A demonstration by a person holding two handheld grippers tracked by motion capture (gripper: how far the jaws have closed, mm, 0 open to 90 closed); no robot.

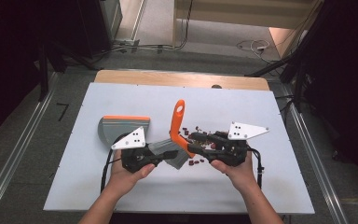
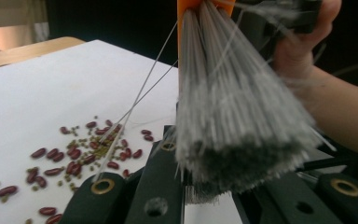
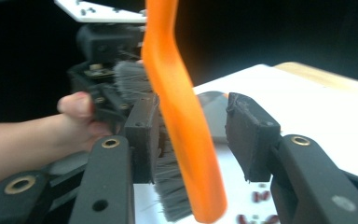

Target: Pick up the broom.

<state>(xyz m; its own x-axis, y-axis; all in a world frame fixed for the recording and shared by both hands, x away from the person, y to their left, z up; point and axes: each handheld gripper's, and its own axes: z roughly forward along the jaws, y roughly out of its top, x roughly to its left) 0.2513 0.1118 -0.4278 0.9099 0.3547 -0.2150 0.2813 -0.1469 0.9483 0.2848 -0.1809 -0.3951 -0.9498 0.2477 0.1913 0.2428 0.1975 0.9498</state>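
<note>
we are in the middle of a handover of the brush, and the sweeping itself looks hardly begun. our left gripper is clamped shut on the grey bristle end of the brush, and in the left gripper view the bristles fan out right over its own black jaws. our right gripper has its jaws parted around the orange handle: in the right gripper view the handle stands between the two pads, close against the left one with a clear gap to the right one, so we judge it is not gripped there yet.

the brush hangs above the middle of the white table, between our two hands, its handle tilting up and away from us.

what is left, as far as we can judge: close the right jaws on the handle, let go of the bristles, then sweep. the red beans lie scattered loose on the table just beside the brush, with small green grains mixed in, none gathered. the grey dustpan with the orange edge lies to the left behind the left gripper, apart from the beans, and we cannot tell if anything is in it.
</note>
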